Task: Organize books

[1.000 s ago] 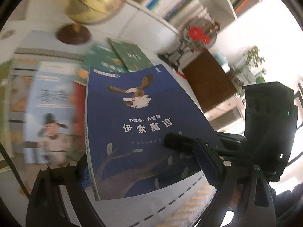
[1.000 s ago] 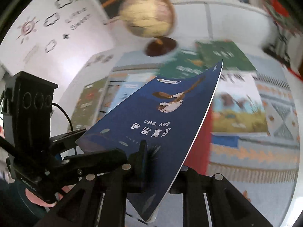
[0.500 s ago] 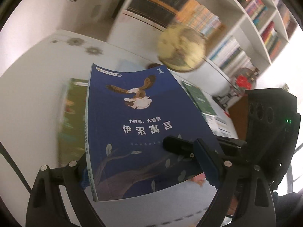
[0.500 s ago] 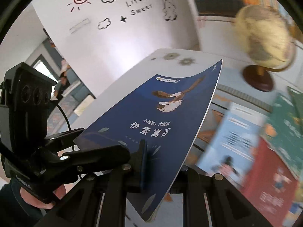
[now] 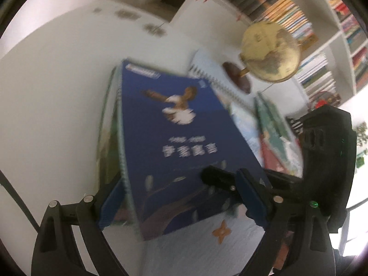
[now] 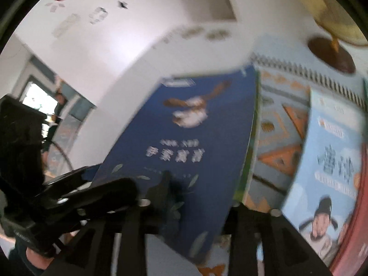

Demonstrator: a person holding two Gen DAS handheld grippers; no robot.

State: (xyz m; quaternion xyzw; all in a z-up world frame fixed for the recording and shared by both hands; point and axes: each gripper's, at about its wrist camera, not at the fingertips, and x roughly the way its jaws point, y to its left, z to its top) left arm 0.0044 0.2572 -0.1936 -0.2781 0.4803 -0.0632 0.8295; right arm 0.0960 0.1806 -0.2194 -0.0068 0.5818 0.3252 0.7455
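Note:
A blue book (image 5: 174,142) with an eagle on its cover lies tilted over a green book (image 5: 107,142) at the left of the white table (image 5: 53,96). My left gripper (image 5: 181,195) spans the blue book's width. Its jaws are opening, and the spine sits slightly clear of the left pad (image 5: 110,202). In the right wrist view my right gripper (image 6: 202,197) straddles the right edge of the blue book (image 6: 188,142). Its jaws are opening, no longer pinching the cover. The picture is blurred.
A globe (image 5: 269,53) on a brown foot stands at the back of the table, before bookshelves (image 5: 322,27). A patterned mat (image 6: 283,124) carries a light blue book (image 6: 331,161), a red one (image 6: 361,207) and a green one (image 5: 273,124).
Both grippers swung left and down with the blue book, which now lies over the green book. The right jaws have parted from its edge, and the left jaws have widened a little.

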